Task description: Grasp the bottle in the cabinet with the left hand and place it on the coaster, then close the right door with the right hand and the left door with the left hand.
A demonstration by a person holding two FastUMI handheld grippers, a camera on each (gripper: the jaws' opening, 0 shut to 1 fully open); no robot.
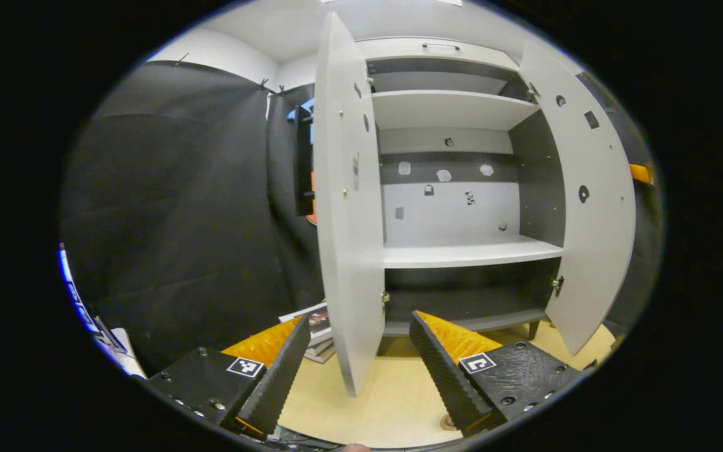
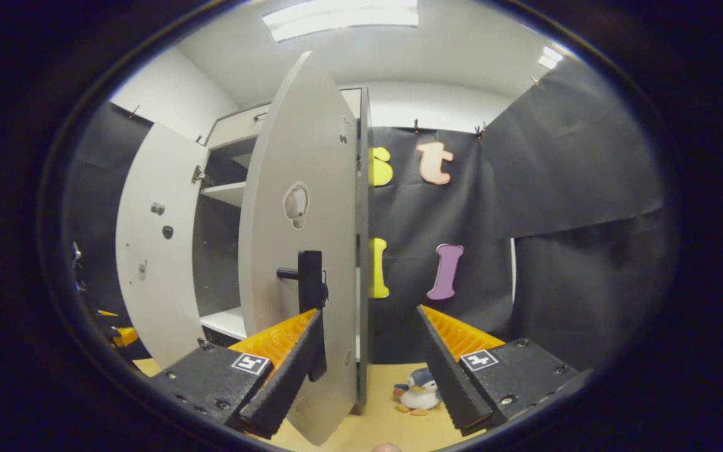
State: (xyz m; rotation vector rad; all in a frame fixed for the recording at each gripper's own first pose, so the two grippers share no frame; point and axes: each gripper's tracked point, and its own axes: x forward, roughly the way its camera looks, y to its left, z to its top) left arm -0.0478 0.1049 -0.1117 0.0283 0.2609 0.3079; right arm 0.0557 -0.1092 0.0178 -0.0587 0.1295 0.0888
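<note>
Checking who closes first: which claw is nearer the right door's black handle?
Right. The right claw is open around the right door's edge, one finger by the black handle. The left claw straddles the left door's edge instead.

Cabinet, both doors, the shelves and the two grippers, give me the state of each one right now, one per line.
cabinet: standing upright, opened up
left door: swung open
right door: swung open
shelves: bare where visible, no bottle on them
left gripper: open, holding nothing
right gripper: open, holding nothing, beside the right door's edge
</note>
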